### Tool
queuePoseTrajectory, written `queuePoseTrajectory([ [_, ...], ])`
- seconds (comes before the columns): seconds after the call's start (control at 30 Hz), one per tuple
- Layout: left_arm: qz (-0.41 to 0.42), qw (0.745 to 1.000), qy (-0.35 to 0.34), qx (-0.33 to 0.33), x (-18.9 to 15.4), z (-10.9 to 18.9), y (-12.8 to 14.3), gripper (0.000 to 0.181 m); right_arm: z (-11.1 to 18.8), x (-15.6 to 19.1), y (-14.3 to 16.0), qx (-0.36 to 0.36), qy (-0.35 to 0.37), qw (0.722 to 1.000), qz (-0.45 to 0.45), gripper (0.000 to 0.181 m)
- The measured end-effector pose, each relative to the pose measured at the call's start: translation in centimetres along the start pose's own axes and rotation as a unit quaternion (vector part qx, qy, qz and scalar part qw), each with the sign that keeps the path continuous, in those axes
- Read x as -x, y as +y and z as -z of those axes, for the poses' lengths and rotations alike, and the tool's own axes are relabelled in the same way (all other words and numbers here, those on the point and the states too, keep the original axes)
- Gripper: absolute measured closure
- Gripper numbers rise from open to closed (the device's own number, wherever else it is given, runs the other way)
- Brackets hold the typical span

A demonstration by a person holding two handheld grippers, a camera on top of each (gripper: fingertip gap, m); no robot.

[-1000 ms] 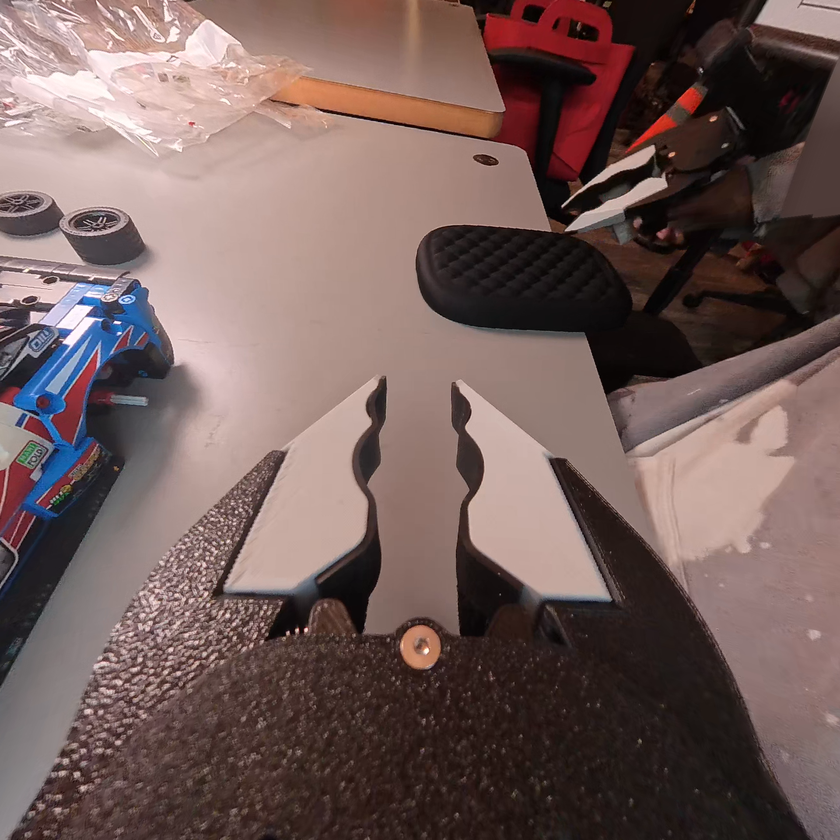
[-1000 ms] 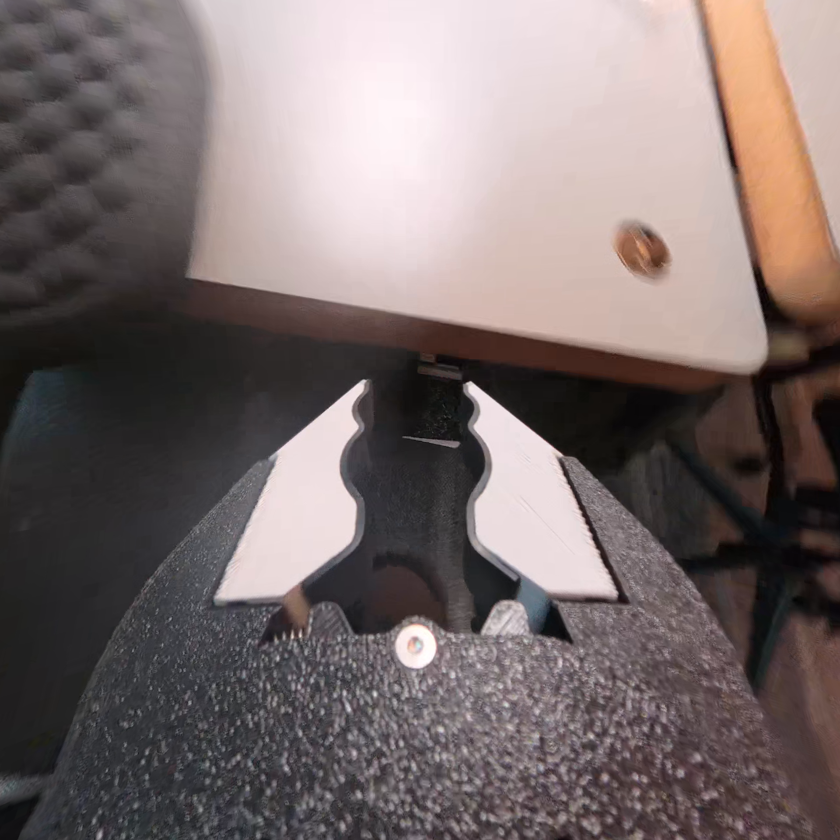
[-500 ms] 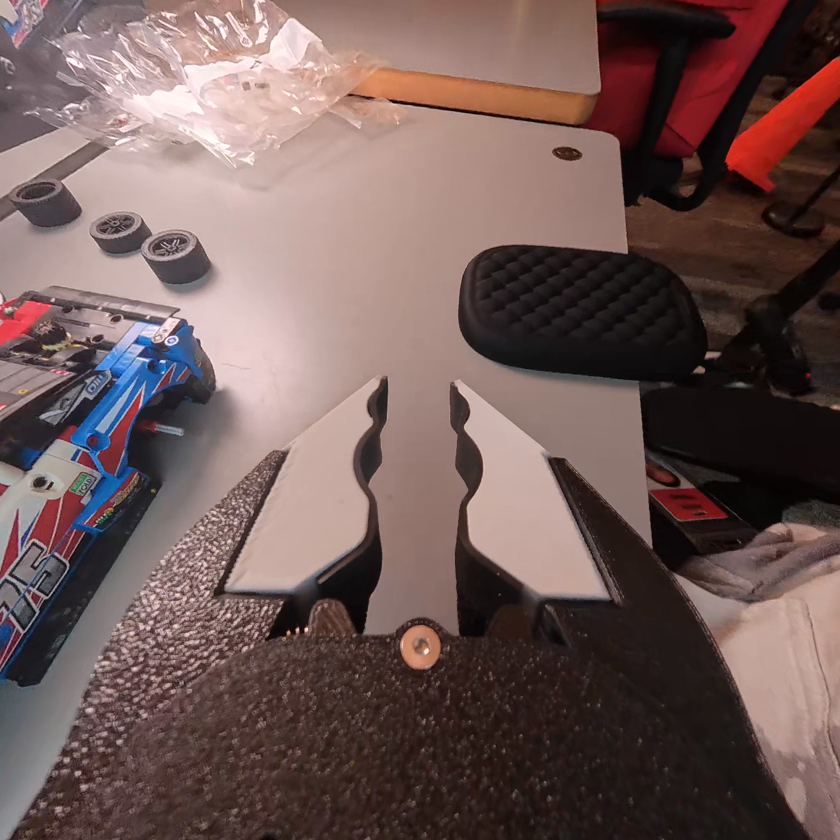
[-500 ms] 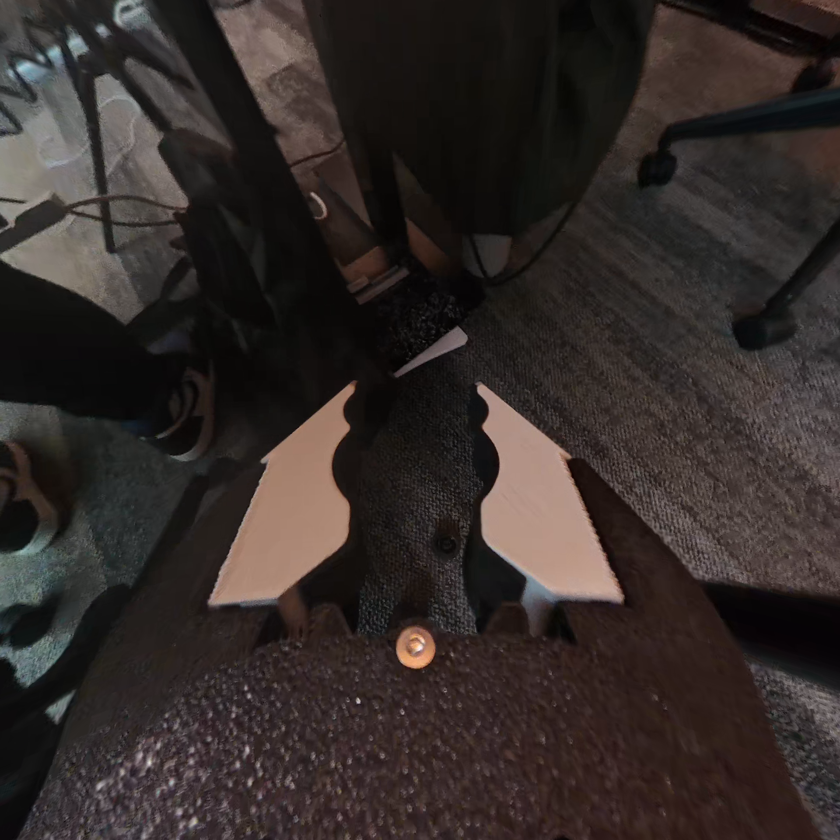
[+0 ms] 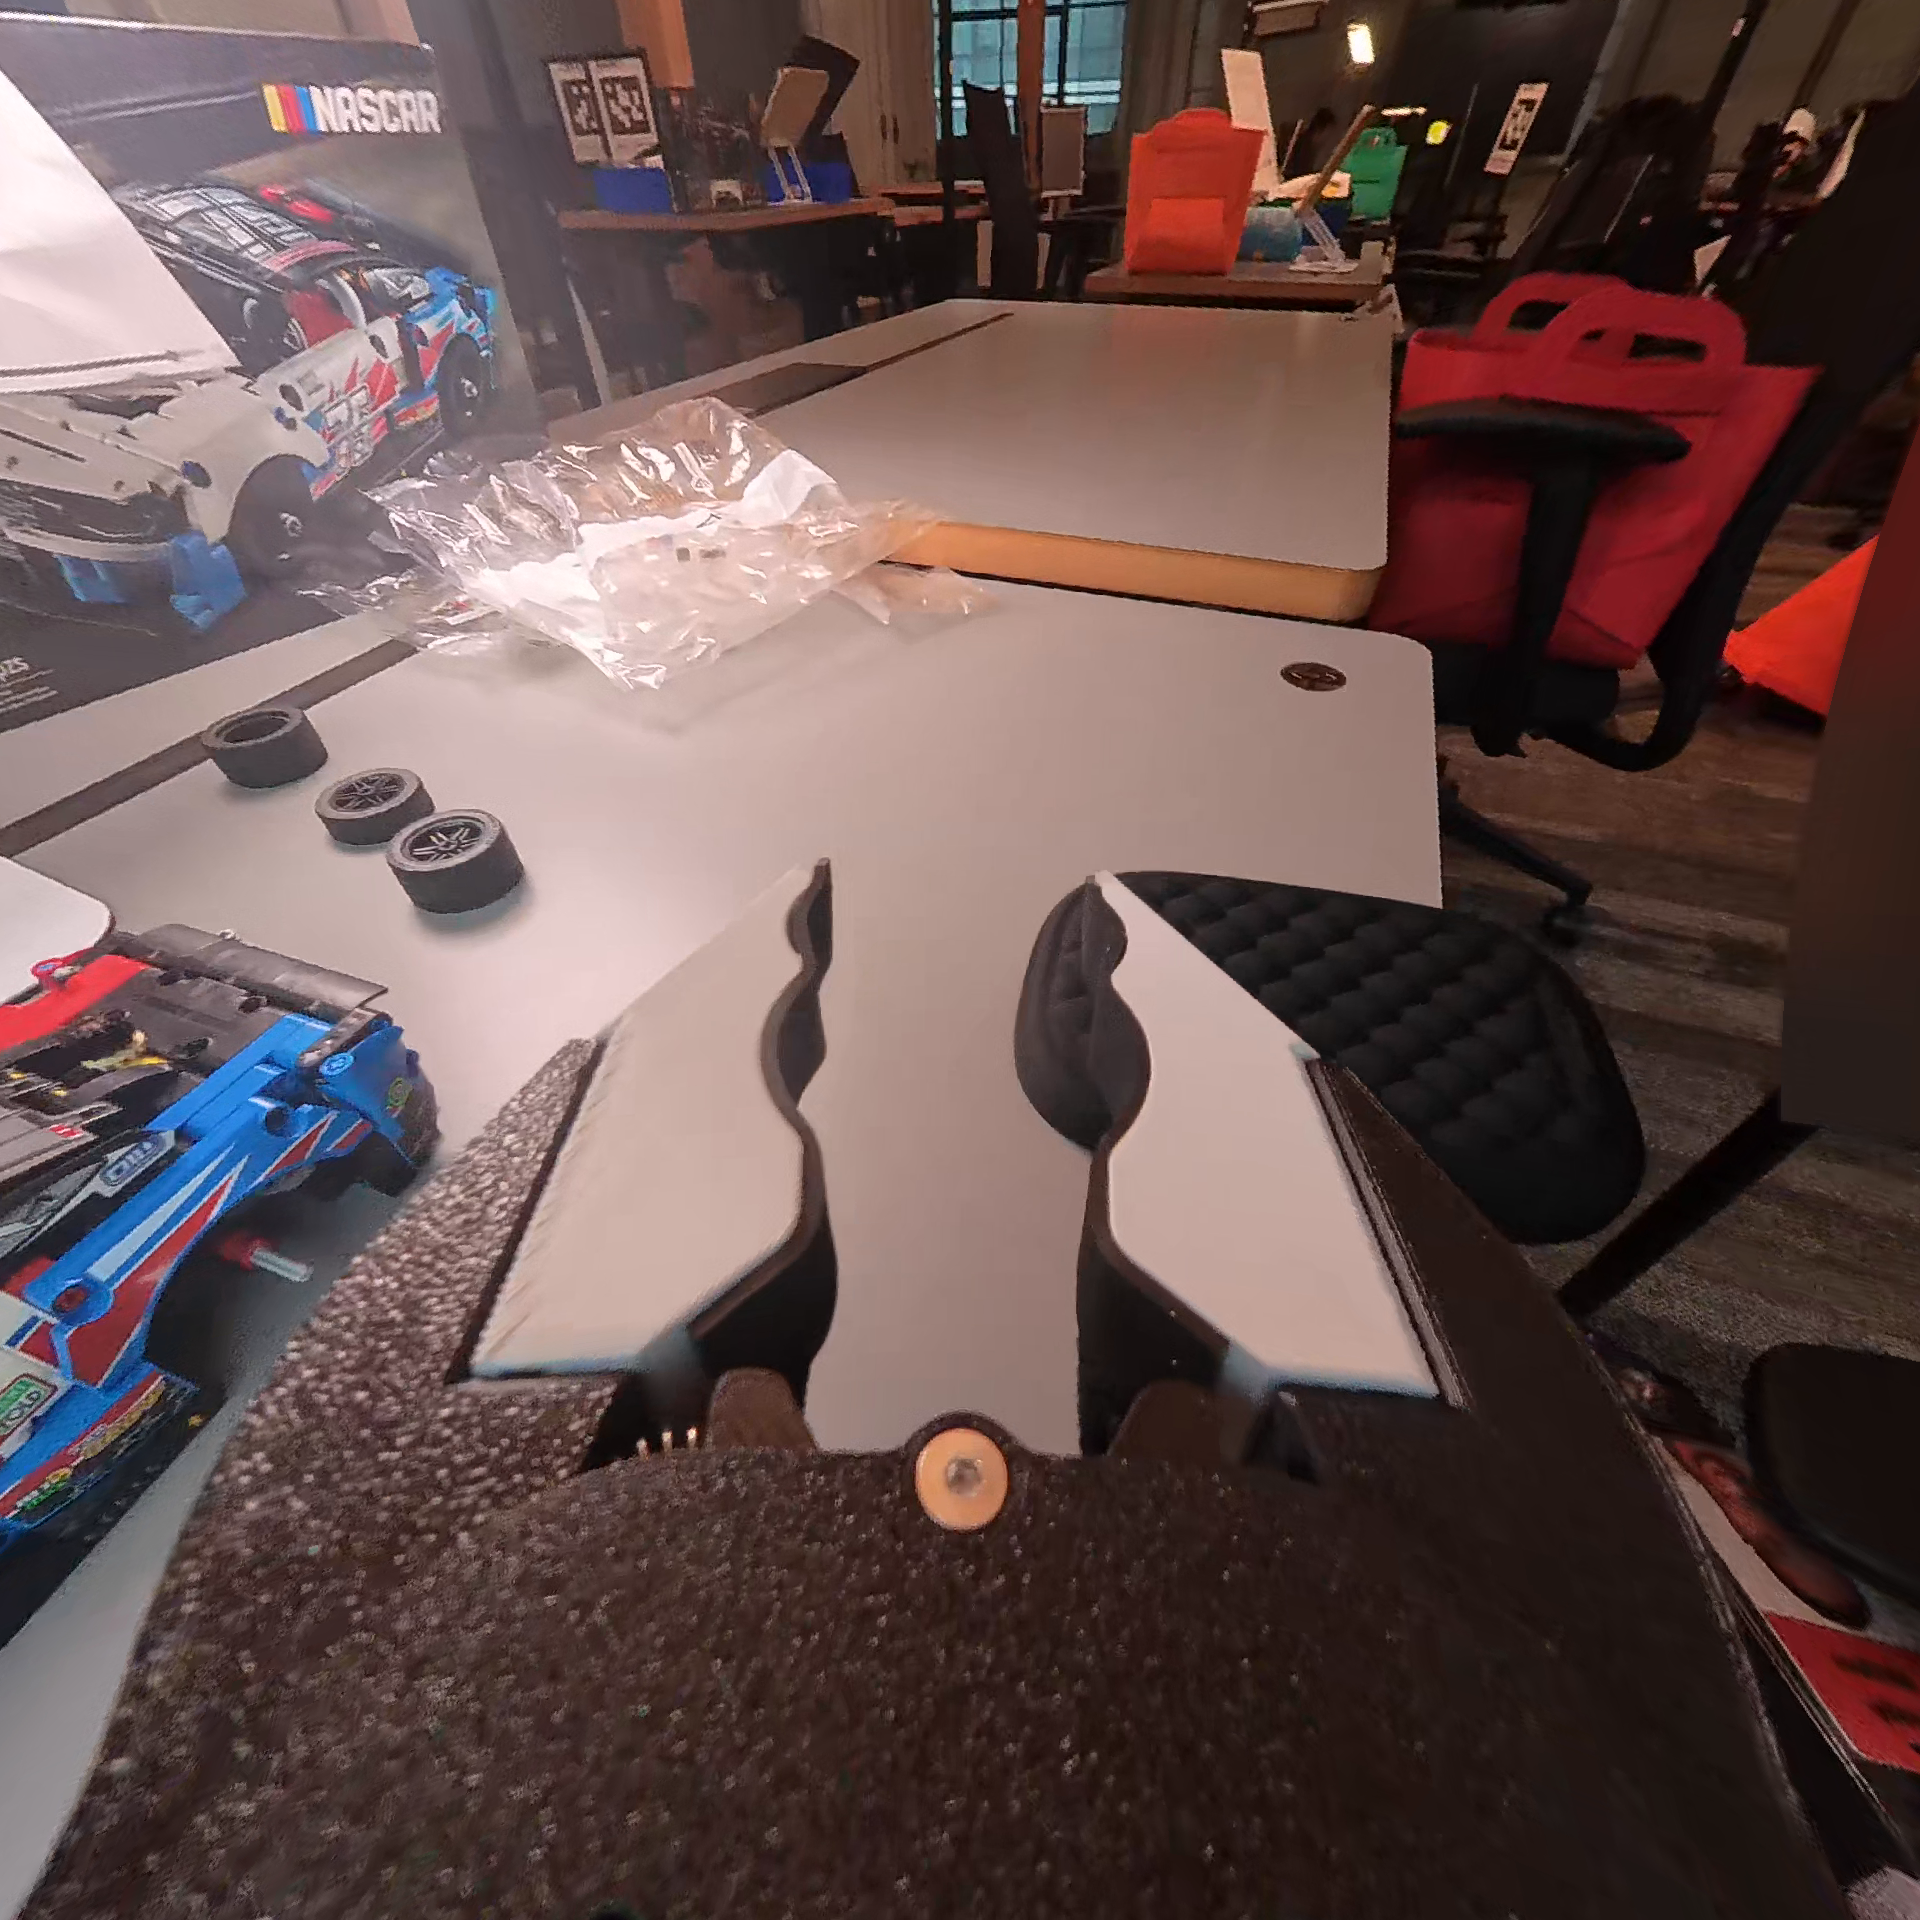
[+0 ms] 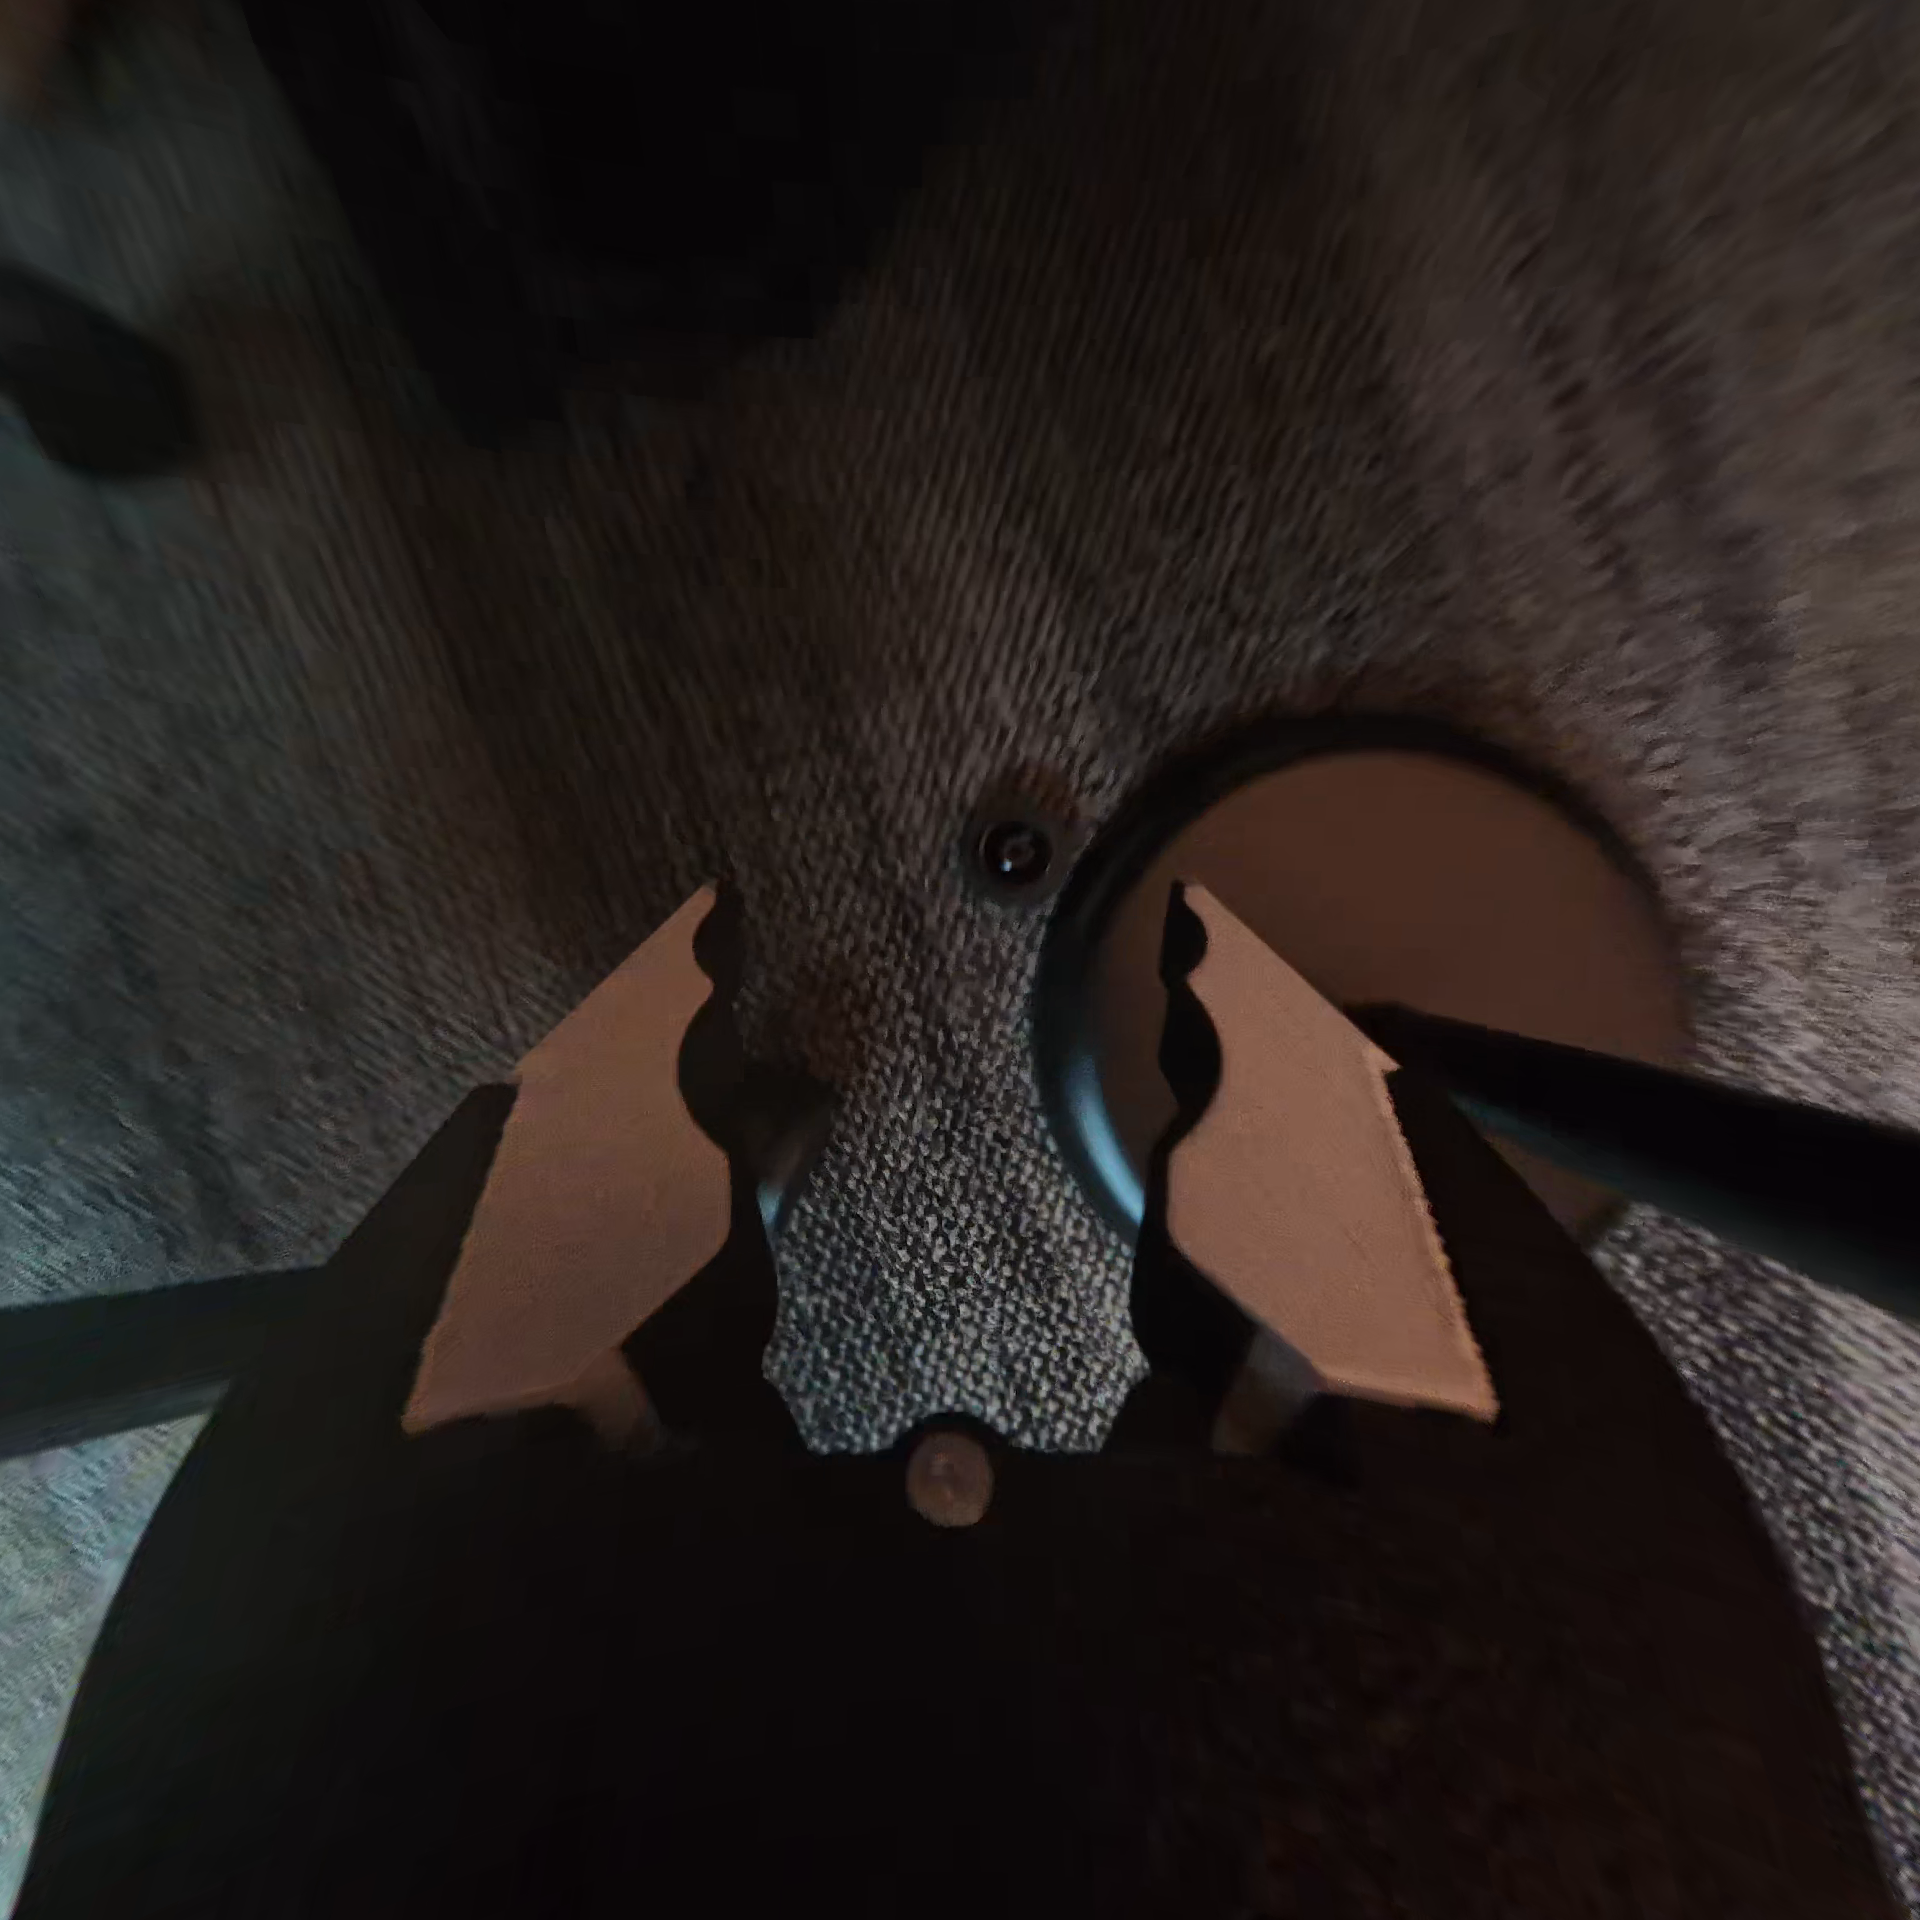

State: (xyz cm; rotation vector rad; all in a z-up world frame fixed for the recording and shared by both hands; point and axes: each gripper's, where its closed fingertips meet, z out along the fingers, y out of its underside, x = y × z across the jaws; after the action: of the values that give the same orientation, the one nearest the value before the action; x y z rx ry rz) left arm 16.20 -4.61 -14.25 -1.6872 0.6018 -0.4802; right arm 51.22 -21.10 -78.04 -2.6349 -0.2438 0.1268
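Looking along the left gripper (image 5: 956, 883), the left wrist view takes in a grey table (image 5: 1039, 748) with a blue toy car (image 5: 197, 1153), three loose black tyres (image 5: 452, 860), crumpled clear plastic bags (image 5: 665, 540) and a black quilted armrest (image 5: 1382, 1029) at the table's edge. The right wrist view shows only dim grey carpet (image 6: 727, 675) and a round disc (image 6: 1392, 894). The right gripper (image 6: 940, 894) gapes wide and empty; the left, parted narrower, grips nothing above bare tabletop.

The left hand-held gripper (image 5: 956, 883) was level, its jaws parted and empty; the right hand-held gripper (image 6: 940, 894) pointed steeply downward, jaws likewise spread, gripping nothing.
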Motion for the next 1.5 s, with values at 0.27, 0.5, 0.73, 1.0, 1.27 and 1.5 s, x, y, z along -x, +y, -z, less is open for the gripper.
queuePoseTrajectory([
  [0.27, 0.001, 0.994, -0.111, 0.018, 3.3, 2.3, -0.6, 0.118, -11.7, -0.5, 4.8, 0.111, -0.026, 0.988, 0.104, 0.103],
  [0.5, 0.003, 0.988, -0.136, 0.072, 3.3, 1.7, 2.6, 0.120, -15.5, -2.3, 7.8, 0.207, -0.043, 0.959, 0.189, 0.124],
  [0.73, 0.024, 0.991, -0.119, 0.054, 2.4, 2.2, 4.0, 0.124, -11.7, -0.9, 3.8, 0.119, -0.063, 0.989, 0.064, 0.137],
  [1.0, 0.046, 0.997, -0.054, -0.003, 1.8, 5.1, 2.7, 0.127, 16.4, -1.7, -19.0, -0.202, -0.020, 0.978, 0.038, 0.136],
  [1.27, 0.071, 0.995, 0.071, 0.018, 0.2, 8.7, -0.7, 0.131, 44.2, 8.5, -40.4, -0.409, -0.035, 0.895, 0.177, 0.136],
  [1.5, 0.119, 0.972, 0.199, 0.026, 1.0, 9.6, -3.5, 0.131, 47.9, 31.6, -50.6, -0.407, -0.263, 0.804, 0.344, 0.136],
])
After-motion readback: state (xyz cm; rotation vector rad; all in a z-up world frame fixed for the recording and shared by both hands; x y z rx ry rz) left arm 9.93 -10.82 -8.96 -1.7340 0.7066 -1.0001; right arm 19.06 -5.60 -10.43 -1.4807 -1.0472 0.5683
